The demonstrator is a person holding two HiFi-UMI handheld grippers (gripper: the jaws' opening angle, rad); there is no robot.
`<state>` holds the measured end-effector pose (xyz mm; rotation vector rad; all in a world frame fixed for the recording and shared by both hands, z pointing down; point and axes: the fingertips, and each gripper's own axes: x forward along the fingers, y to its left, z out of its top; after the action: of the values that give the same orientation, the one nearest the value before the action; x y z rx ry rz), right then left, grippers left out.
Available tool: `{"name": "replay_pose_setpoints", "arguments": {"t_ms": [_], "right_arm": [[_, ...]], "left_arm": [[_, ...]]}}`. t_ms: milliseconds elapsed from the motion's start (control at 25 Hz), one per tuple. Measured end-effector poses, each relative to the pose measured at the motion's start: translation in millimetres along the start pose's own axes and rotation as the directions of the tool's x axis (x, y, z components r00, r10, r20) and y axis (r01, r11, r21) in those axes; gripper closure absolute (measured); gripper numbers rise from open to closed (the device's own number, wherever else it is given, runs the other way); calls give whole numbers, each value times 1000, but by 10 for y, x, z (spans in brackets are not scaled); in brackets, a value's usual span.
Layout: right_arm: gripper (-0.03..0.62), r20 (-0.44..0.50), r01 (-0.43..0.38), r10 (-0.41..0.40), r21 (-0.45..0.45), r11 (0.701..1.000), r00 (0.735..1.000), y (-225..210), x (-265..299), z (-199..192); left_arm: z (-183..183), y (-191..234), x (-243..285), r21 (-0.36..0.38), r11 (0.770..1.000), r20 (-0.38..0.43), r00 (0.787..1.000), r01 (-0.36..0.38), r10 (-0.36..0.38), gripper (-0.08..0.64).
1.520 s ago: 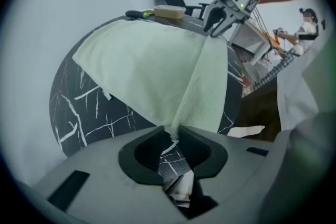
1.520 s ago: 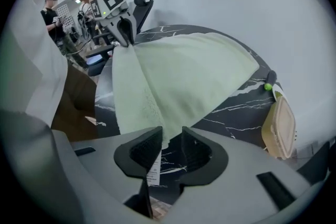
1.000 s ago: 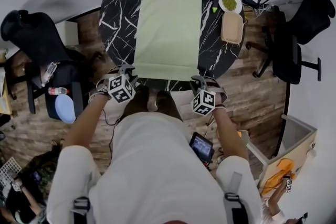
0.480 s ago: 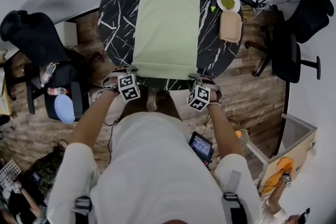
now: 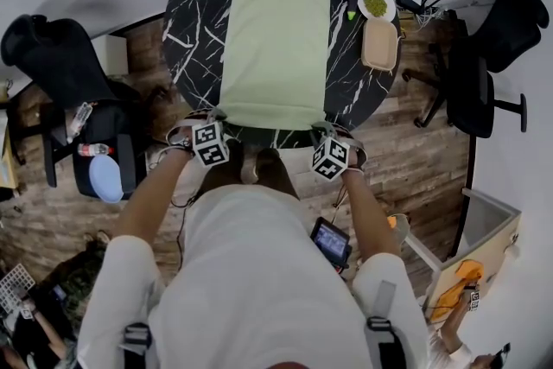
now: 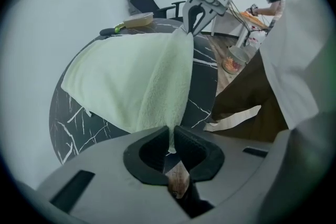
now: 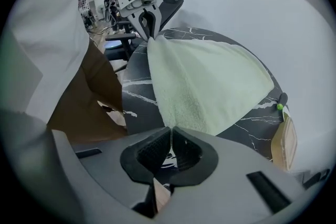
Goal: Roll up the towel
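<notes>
**A:** Since the head view looks straight down, where is the towel (image 5: 276, 47)?

**B:** It lies flat and unrolled along the round black marble table (image 5: 194, 4), with its near edge at the rim by the person. The left gripper (image 5: 215, 111) and right gripper (image 5: 325, 126) now sit at that edge's two corners. A second ago both stood slightly back from it.

**A:** And the left gripper view?

**B:** Its jaws have just been closing, and they now pinch the towel's near left corner between the pads. The cloth rises from them in a fold. Across the edge, the right gripper clamps the other corner.

**A:** Does the right gripper view agree?

**B:** Yes. Its jaws are together on the near right corner, with only a thin strip of cloth between them.

**A:** What does that mean for the task?

**B:** I judge both corners secured and no roll begun. The next move calls for turning that edge over evenly toward the far side.
</notes>
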<state>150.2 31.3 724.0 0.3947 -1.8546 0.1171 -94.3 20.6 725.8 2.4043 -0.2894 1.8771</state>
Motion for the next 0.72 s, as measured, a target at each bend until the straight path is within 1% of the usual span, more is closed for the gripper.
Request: {"name": "replay_pose_setpoints", "arguments": {"t_ms": [120,240,480,600,720], "right_arm": [[588,5,-34,34,15,999,999,112,-82,-9],[588,16,-77,77,14,997,997,321,-186,-27],[588,25,-163,162,41,986,987,711,-321,-80],[588,28,-186,184,53,981,982,762,-358,-88],[588,36,-213,211,68,975,977,724,-412,-66]], "left_arm": [[-25,-119,-67,15,1000,8,1000,19,-19,534],[-64,-326,-137,36,998,15,999,49,-49,534],[-180,-703,-259,39,993,16,994,109,-110,534],[-192,-775,-298,27,992,24,992,121,-122,534],[-159,-741,-343,18,992,26,992,123,-123,534]]}}
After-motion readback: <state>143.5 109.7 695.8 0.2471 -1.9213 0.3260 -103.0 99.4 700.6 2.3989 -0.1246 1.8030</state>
